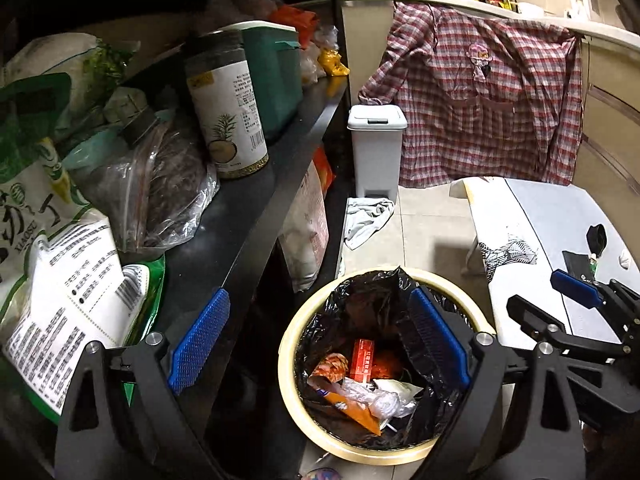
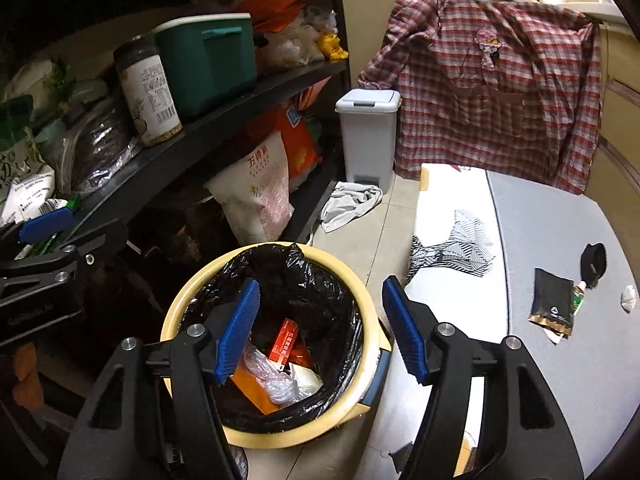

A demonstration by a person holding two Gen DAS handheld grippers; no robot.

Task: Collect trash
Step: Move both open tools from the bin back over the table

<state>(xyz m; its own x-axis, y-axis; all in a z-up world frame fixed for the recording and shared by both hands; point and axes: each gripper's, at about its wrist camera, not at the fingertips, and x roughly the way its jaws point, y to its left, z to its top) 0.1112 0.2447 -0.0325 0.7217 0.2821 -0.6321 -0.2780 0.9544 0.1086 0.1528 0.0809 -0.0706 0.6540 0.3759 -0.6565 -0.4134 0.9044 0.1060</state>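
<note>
A round cream bin (image 1: 290, 340) (image 2: 176, 312) with a black liner stands on the floor below both grippers. It holds a red box (image 1: 362, 360) (image 2: 284, 346), an orange wrapper (image 1: 352, 404) and clear plastic (image 2: 276, 380). My left gripper (image 1: 320, 344) is open and empty over the bin's left side. My right gripper (image 2: 320, 328) is open and empty over the bin's right rim. On the grey table (image 2: 560, 380) lie a black sachet (image 2: 552, 304), a black cap (image 2: 594, 260), a small white scrap (image 2: 628, 298) and a striped wrapper (image 2: 460, 244).
A black shelf unit (image 1: 256, 208) packed with bags, a canister (image 1: 228, 104) and a green box (image 2: 208, 60) stands at the left. A small grey pedal bin (image 2: 366, 132) and a white rag (image 2: 350, 202) are behind. A plaid shirt (image 2: 496, 84) hangs over the counter.
</note>
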